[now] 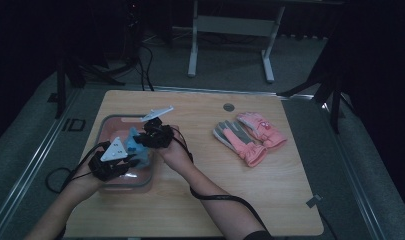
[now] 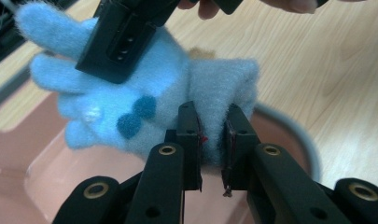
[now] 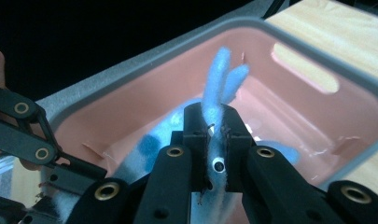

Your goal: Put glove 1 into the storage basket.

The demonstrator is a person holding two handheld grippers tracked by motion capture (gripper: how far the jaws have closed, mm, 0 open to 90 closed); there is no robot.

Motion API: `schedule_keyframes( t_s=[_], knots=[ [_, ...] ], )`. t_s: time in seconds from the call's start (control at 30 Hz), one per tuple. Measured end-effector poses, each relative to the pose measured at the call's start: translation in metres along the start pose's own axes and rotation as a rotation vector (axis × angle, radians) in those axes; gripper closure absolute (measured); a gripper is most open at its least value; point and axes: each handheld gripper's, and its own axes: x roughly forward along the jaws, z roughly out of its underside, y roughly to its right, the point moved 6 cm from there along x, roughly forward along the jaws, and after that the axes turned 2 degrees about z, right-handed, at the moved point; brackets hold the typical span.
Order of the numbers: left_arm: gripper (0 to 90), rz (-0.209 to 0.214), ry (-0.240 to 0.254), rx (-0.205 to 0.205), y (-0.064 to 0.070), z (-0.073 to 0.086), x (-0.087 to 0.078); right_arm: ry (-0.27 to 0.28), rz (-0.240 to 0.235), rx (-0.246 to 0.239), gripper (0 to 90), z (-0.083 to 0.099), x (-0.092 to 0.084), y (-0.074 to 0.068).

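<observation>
Up high, the pink bin point(image 1: 121, 184) sits on the table point(image 1: 205, 200), and both hands are over it. The left gripper point(image 1: 124, 161) is at the bin's near side, and the right gripper point(image 1: 142, 140) is over the bin's middle. A blue glove point(image 1: 138, 148) hangs between them, just above the bin. Two pink gloves point(image 1: 250, 135) lie on the table, well apart from the bin.

Next, the left gripper view shows its jaws closed tight on the cuff of the blue glove point(image 2: 149, 100). The right gripper point(image 2: 126, 37) pinches the glove's finger end, above the bin point(image 2: 51, 168).

Last, the right gripper view looks down into the bin point(image 3: 252, 28). Its jaws are closed tight on a thin fold of the blue glove point(image 3: 219, 84), and the glove's fingers stick up over the bin's inside.
</observation>
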Motion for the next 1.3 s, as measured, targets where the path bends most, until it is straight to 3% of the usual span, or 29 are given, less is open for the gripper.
schedule_keyframes(
  t_s=[0.33, 0.67, 0.83, 0.93, 1.0, 1.03, 1.07, 1.1, 1.13, 1.2, 1.23, 1.3],
  knots=[
    [80.2, 0.013, -0.073, -0.031, -0.004, 0.017, 0.011, -0.053, 0.003, 0.008, 83.7, 0.015, 0.029, 0.002],
    [80.0, -0.002, -0.147, -0.016, -0.009, 0.024, 0.021, -0.102, 0.01, 0.014, 83.5, 0.025, 0.045, 0.008],
    [79.6, 0.001, -0.189, -0.019, -0.011, 0.026, 0.027, -0.161, 0.021, 0.001, 83.2, 0.021, 0.053, 0.006],
    [78.5, 0.012, -0.227, -0.018, -0.012, 0.027, 0.03, -0.207, 0.034, 0.009, 73.4, 0.02, 0.06, 0.006],
    [76.4, 0.034, -0.264, -0.021, -0.011, 0.028, 0.033, -0.202, 0.035, 0.019, 60.0, 0.018, 0.061, 0.006],
    [73.4, 0.034, -0.264, -0.021, -0.011, 0.028, 0.033, -0.202, 0.035, 0.019, 60.0, 0.018, 0.061, 0.006],
    [71.0, 0.044, -0.309, -0.025, -0.01, 0.03, 0.036, -0.194, 0.042, 0.029, 53.4, 0.016, 0.06, 0.006],
    [69.9, 0.05, -0.319, -0.027, -0.01, 0.031, 0.037, -0.19, 0.049, 0.026, 49.3, 0.015, 0.059, 0.007],
    [65.5, 0.05, -0.319, -0.027, -0.01, 0.031, 0.037, -0.19, 0.049, 0.026, 49.3, 0.015, 0.059, 0.007],
    [65.5, 0.033, -0.332, -0.025, -0.01, 0.031, 0.037, -0.188, 0.052, 0.02, 47.0, 0.015, 0.058, 0.008],
    [53.2, 0.022, -0.33, -0.027, -0.01, 0.03, 0.037, -0.171, 0.046, 0.032, 42.5, 0.015, 0.051, 0.011],
    [40.6, -0.012, -0.313, -0.034, -0.012, 0.03, 0.035, -0.143, 0.027, 0.053, 39.5, 0.015, 0.043, 0.014]
  ],
)
